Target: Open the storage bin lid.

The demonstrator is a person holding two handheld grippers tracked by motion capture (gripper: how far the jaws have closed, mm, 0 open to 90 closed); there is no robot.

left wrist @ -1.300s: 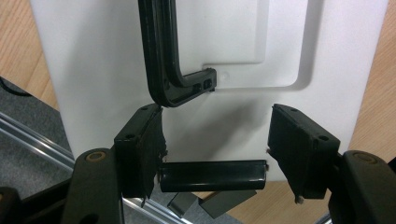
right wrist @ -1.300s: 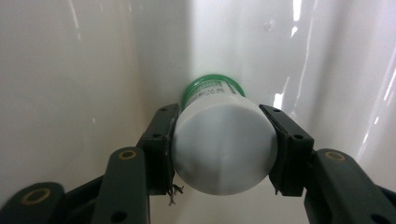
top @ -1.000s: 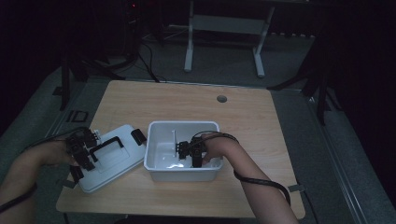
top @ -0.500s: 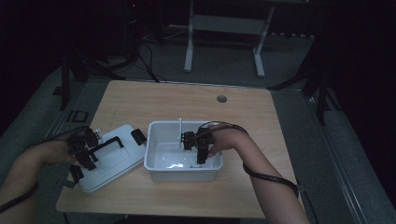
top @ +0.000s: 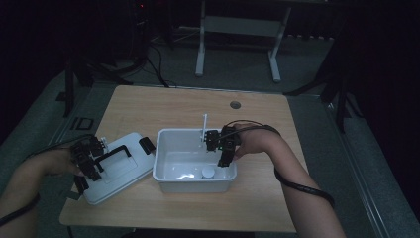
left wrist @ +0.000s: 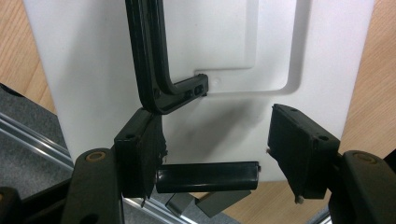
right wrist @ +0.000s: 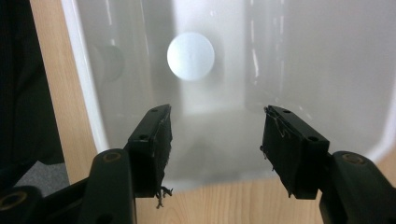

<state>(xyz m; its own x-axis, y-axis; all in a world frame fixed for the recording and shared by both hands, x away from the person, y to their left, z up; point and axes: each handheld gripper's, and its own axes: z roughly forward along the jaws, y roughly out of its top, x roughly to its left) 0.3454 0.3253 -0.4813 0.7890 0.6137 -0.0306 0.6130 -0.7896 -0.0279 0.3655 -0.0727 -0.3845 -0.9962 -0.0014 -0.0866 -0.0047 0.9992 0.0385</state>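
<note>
**Right gripper raised above bin**

Since the earlier frame, the right gripper (top: 221, 148) has risen from the white bin (top: 168, 173); its jaws stand apart with nothing between them. A white round cap (right wrist: 190, 56) lies on the bin floor, below and ahead of those jaws, well apart from them. Left gripper (left wrist: 215, 140) stays over the white lid (top: 124, 171) on the surface (top: 173, 104), jaws apart, beside the black handle (left wrist: 154, 70).

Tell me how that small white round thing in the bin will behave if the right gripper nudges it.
The white round thing looks smooth and rounded, so it may roll or slide across the white bin's glossy floor. It seems small and probably light. The bin walls should likely stop it.
</note>
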